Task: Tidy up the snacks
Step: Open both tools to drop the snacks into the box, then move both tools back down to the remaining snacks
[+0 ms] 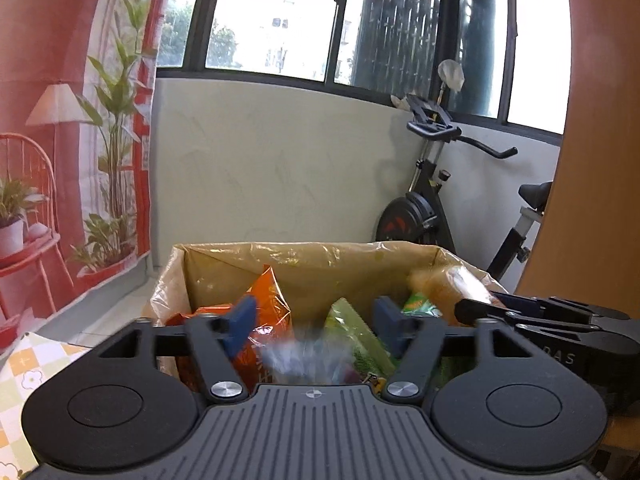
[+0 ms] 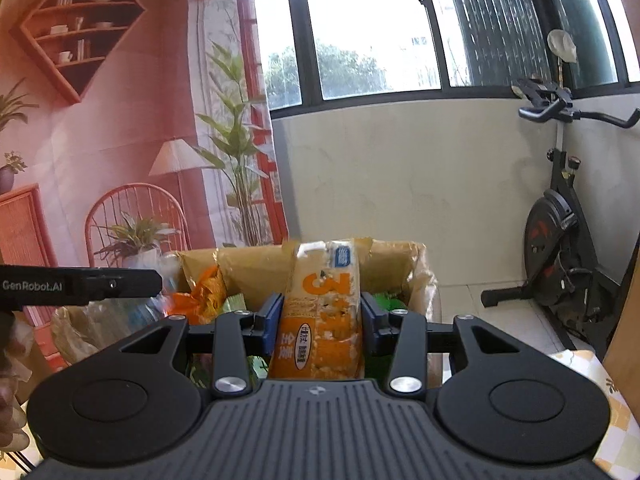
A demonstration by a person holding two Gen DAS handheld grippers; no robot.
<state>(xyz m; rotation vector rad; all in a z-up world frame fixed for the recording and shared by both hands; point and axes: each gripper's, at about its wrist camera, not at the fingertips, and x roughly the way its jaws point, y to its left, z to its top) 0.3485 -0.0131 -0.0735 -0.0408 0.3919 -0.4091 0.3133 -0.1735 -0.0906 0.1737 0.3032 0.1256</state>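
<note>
Plastic-lined cardboard box (image 1: 304, 264) already holds several snack bags; right gripper (image 2: 320, 314) clamps orange cracker packet (image 2: 320, 320) above it; left gripper (image 1: 314, 320) apart, empty.

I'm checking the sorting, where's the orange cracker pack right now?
The cracker pack stands upright in the right gripper, centre of the right wrist view, just above the box.

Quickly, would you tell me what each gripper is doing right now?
Left gripper: open, holding nothing, above the snack box.
Right gripper: shut on the orange snack packet.
</note>
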